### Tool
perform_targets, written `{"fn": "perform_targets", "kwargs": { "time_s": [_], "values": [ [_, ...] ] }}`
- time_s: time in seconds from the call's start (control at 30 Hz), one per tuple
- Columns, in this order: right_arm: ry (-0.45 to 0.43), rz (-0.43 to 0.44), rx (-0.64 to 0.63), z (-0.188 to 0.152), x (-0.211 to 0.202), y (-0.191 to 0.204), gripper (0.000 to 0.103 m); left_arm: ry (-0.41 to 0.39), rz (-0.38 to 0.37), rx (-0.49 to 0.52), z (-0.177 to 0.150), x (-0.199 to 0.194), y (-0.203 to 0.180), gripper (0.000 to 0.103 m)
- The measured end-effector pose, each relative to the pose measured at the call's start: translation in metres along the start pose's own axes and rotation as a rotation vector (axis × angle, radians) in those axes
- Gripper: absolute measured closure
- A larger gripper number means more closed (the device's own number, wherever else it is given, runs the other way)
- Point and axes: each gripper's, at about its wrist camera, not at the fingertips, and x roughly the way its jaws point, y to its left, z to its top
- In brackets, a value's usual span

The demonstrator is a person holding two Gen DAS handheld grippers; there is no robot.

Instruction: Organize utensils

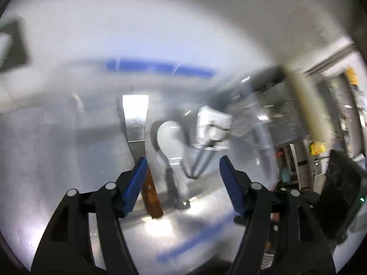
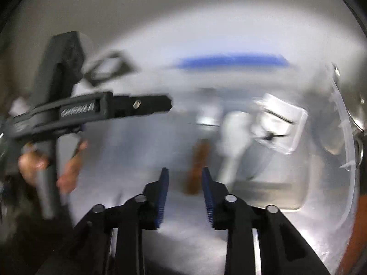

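L gripper open, R gripper open, scraper near

Lab/workshop setting is suggested: steel table marked w/ blue tape; cluttered equipment racks seen right of table.

Open left tongs above wooden-handled spatula.

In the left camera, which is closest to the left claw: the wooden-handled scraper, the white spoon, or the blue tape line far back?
From the left claw:
1. Wooden-handled scraper, beside its left finger.
2. White spoon, just ahead, centre.
3. Blue tape line, far back.
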Motion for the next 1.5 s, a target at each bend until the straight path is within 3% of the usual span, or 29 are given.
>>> {"fn": "perform_targets", "kwargs": {
  "time_s": [0.07,0.1,0.17,0.2,0.27,0.4,0.53,0.67,0.93,1.0,1.13,1.27,1.5],
  "values": [
    [-0.010,0.086,-0.125,-0.031,-0.013,0.049,0.067,-0.097,-0.018,0.005,-0.036,-0.058,0.001,0.024],
    [0.005,0.114,-0.167,-0.042,-0.010,0.069,0.063,-0.140,-0.012,-0.005,-0.051,-0.078,0.006,0.024],
    [0.088,0.159,-0.237,-0.069,0.014,0.101,0.063,-0.209,0.017,-0.047,-0.088,-0.114,0.023,0.023],
    [0.179,0.164,-0.275,-0.091,0.043,0.124,0.063,-0.242,0.056,-0.107,-0.113,-0.131,0.042,0.023],
    [0.289,0.113,-0.334,-0.121,0.085,0.147,0.063,-0.246,0.117,-0.207,-0.149,-0.143,0.069,0.023],
    [0.462,-0.033,-0.394,-0.169,0.165,0.172,0.063,-0.173,0.194,-0.434,-0.223,-0.142,0.136,0.023],
    [0.547,-0.024,-0.358,-0.184,0.194,0.182,0.063,-0.132,0.178,-0.560,-0.267,-0.141,0.179,0.024],
    [0.553,-0.069,-0.369,-0.190,0.209,0.184,0.064,-0.120,0.143,-0.594,-0.286,-0.143,0.189,0.024],
    [0.539,-0.176,-0.371,-0.222,0.215,0.200,0.083,-0.053,0.075,-0.571,-0.296,-0.121,0.186,0.024],
    [0.531,-0.196,-0.358,-0.222,0.213,0.195,0.095,-0.036,0.055,-0.566,-0.294,-0.112,0.179,0.023],
    [0.532,-0.131,-0.233,-0.219,0.207,0.175,0.096,-0.001,0.009,-0.542,-0.295,-0.097,0.167,0.023],
    [0.523,-0.034,-0.115,-0.213,0.194,0.156,0.096,0.054,-0.085,-0.534,-0.296,-0.077,0.150,0.023],
    [0.505,0.185,0.100,-0.203,0.163,0.129,0.096,0.170,-0.189,-0.533,-0.301,-0.035,0.130,0.024]
  ]
}}
